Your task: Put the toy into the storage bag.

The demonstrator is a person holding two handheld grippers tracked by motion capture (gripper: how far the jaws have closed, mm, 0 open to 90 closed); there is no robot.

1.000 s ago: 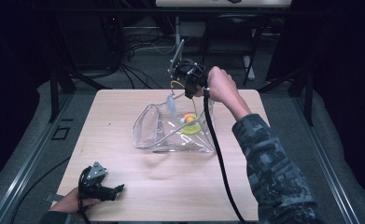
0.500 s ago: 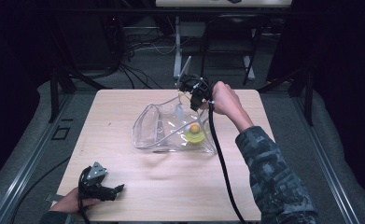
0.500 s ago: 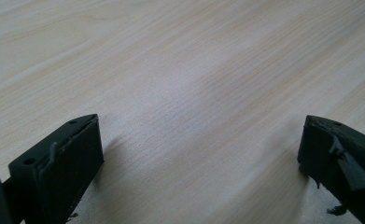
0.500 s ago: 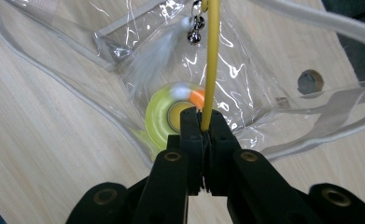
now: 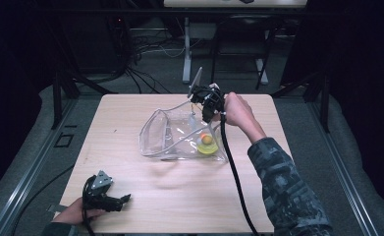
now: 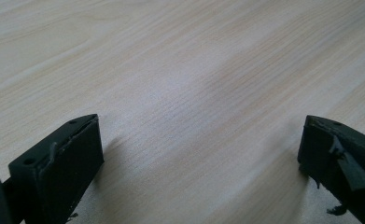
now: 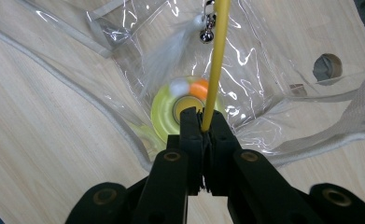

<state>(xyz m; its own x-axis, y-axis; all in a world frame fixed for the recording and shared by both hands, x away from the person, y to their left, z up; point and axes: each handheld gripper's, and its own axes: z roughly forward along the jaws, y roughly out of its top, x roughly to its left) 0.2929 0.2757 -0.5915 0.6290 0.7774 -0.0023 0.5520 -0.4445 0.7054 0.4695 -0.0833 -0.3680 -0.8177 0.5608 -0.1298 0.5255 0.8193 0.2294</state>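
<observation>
I hold a thin yellow stick (image 7: 216, 60) pinched in my right gripper (image 7: 202, 122), its far end hung with a white feather (image 7: 171, 49) and bell (image 7: 207, 35), pointing into the clear bag (image 5: 167, 135) at the table's (image 5: 179, 196) centre. Beneath it in the bag lies a yellow disc (image 7: 164, 112) with an orange ball (image 7: 200, 87). My left gripper (image 5: 106, 199) rests at 7 o'clock, jaws spread and empty. I judge the feather may snag the bag's rim, dragging the bag, since nothing steadies it.

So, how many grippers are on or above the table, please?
2. The left gripper rests at the table's near left corner, jaws wide apart. The right gripper is above the clear plastic bag, jaws closed on a yellow stick.
</observation>
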